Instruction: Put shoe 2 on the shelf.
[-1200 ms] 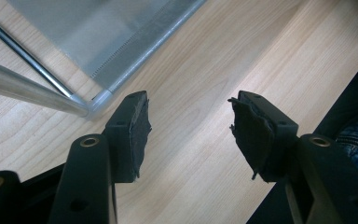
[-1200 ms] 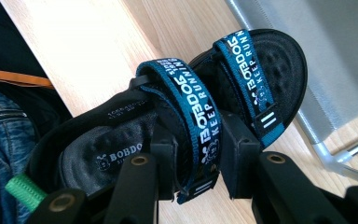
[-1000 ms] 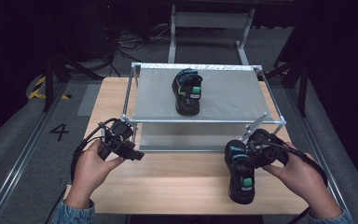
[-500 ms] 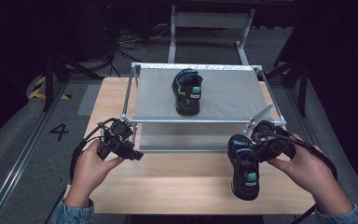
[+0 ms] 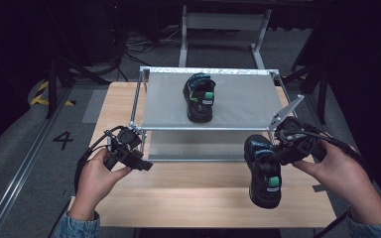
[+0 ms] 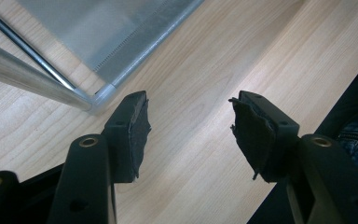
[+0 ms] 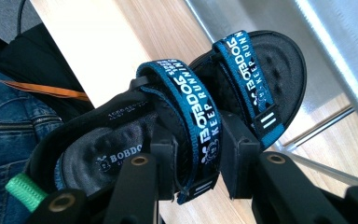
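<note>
Black sandal [image 5: 264,171] w/ blue straps is in my right gripper [image 5: 284,148]. In the right gripper view the jaws pinch one blue strap [image 7: 193,140] from both sides, so that gripper is clamped on the sandal [image 7: 168,126]. The sandal hangs over the wood table [image 5: 188,198], near the front right, just in front of the metal rack [image 5: 144,124]. Its green heel loop [image 5: 274,181] points back at me. A 2nd sandal [image 5: 200,97] like it sits on the top shelf [image 5: 243,99] of the rack, well apart from the one I hold. My left gripper [image 5: 134,158] is by the rack's front left corner, over the table. In the left gripper view its jaws stand wide apart w/ just bare wood [image 6: 191,116] between them, so it holds nothing. The rack's corner leg [image 6: 32,74] is right beside the left jaw there. My left hand [image 5: 96,181] and right hand [image 5: 345,173] hold the tools from the table's near side. Blue jeans [image 7: 0,107] show under the table edge.
</note>
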